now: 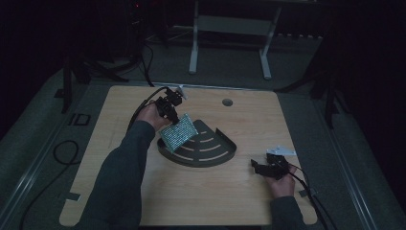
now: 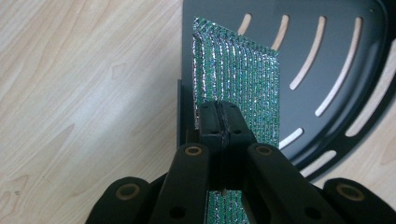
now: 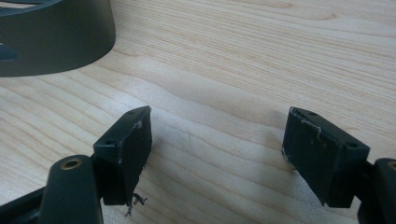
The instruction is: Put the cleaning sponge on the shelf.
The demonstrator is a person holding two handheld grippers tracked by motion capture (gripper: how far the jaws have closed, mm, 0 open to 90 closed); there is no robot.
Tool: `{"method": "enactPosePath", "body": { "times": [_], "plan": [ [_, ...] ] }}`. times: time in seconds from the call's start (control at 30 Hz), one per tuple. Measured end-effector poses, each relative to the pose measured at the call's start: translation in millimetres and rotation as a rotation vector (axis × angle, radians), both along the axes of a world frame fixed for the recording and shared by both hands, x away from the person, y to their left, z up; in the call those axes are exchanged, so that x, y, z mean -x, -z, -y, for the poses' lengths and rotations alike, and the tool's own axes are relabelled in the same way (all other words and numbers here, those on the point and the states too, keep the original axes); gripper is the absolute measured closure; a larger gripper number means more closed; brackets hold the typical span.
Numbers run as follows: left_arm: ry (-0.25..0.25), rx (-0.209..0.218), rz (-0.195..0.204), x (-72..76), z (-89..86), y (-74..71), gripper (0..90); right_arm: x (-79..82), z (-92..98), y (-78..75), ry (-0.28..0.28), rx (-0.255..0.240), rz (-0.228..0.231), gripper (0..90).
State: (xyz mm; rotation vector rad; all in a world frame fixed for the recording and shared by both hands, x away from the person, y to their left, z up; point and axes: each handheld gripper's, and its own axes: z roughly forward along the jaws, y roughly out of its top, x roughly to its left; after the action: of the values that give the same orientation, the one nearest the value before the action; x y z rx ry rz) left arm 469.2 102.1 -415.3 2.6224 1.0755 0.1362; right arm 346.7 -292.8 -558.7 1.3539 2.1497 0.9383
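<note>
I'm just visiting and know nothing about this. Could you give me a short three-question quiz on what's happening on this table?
1. True or false: the left hand-held gripper is shut on the green glittery cloth.
2. The dark slotted tray is shaped like: A a square, B a quarter circle, C a ring?
3. What stands between the jaws of the right hand-held gripper?

Key: 1 true. 2 B. 3 Nothing; its jaws stand open over the bare wooden table.
</note>
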Motion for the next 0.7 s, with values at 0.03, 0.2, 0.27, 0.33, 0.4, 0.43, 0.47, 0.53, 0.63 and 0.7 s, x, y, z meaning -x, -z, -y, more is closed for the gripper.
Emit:
{"method": "enactPosePath", "body": {
  "times": [0.03, 0.2, 0.27, 0.33, 0.4, 0.43, 0.47, 0.53, 0.63, 0.7],
  "plan": [
    [0.000, -0.001, 0.003, -0.3, 0.9, 0.8, 90.0, 0.0, 0.0, 0.0, 0.000, 0.000, 0.000, 23.4],
    [0.003, -0.009, 0.000, -2.9, 7.2, 6.2, 90.0, 0.0, 0.0, 0.0, 0.000, 0.001, 0.000, 23.4],
    [0.008, -0.015, 0.000, -3.6, 9.8, 8.9, 90.0, -0.1, 0.0, 0.0, 0.000, 0.000, 0.000, 23.4],
    [0.017, -0.024, 0.004, -4.0, 12.1, 11.5, 90.0, -0.1, 0.0, 0.0, 0.000, 0.000, 0.000, 23.4],
    [0.015, -0.025, 0.008, -4.3, 14.0, 14.5, 90.0, -0.1, 0.0, 0.0, -0.001, 0.000, 0.000, 23.4],
    [0.015, -0.030, 0.005, -4.8, 14.2, 15.5, 90.0, -0.1, 0.1, 0.0, -0.001, 0.001, 0.000, 23.4],
    [0.014, -0.031, 0.005, -5.0, 14.5, 16.6, 90.0, -0.1, 0.1, 0.0, -0.001, 0.000, 0.000, 23.4],
    [0.014, -0.035, 0.008, -5.2, 14.7, 18.2, 90.0, -0.2, 0.1, 0.0, -0.001, 0.000, 0.000, 23.4],
    [0.013, -0.036, 0.012, -5.3, 15.4, 20.6, 90.0, -0.2, 0.1, 0.0, -0.001, 0.001, 0.001, 23.4],
    [0.019, -0.042, 0.007, -5.0, 16.6, 22.8, 90.0, -0.2, 0.1, 0.0, -0.002, 0.000, 0.000, 23.3]
  ]
}}
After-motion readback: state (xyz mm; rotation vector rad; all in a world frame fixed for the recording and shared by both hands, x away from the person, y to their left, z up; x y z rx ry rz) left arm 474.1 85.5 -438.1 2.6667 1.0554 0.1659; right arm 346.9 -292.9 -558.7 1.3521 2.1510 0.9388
